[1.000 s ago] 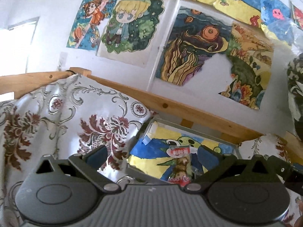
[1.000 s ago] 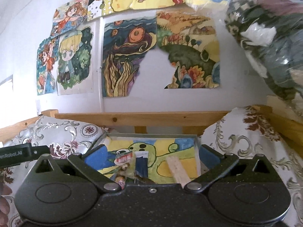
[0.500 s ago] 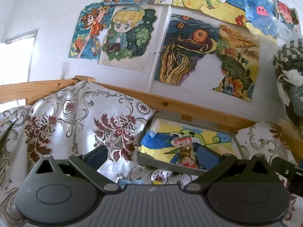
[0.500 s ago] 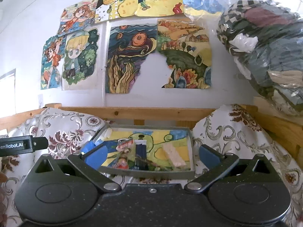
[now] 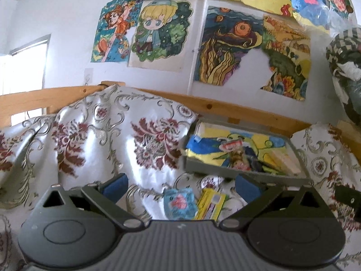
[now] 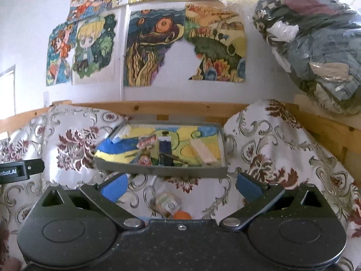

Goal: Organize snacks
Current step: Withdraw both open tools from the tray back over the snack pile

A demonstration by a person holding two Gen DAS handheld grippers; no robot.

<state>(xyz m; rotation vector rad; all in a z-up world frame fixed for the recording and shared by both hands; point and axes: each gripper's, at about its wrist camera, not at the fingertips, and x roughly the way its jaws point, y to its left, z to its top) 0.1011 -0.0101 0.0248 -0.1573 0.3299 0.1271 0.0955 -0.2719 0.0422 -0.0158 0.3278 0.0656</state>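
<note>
From the left wrist view, the left gripper [image 5: 180,186] is hovering with its blue-padded fingers spread wide and nothing between them. A light-blue snack packet [image 5: 179,205] with a pink figure and a yellow snack packet [image 5: 211,205] are lying side by side on the floral cloth [image 5: 94,144], just ahead of the gripper and between its fingers. Beyond them a grey tray [image 5: 225,171] is sitting, lined with a colourful drawing and holding several blurred snacks. From the right wrist view, the right gripper [image 6: 180,186] is likewise gaping wide and holding nothing. A clear-wrapped snack [image 6: 167,202] and an orange item [image 6: 181,215] are resting on the cloth close in front of it, while the tray [image 6: 162,170] is lying farther off, carrying a red-and-white packet [image 6: 147,140], a dark blue packet [image 6: 164,145] and a pale bar [image 6: 203,151].
</note>
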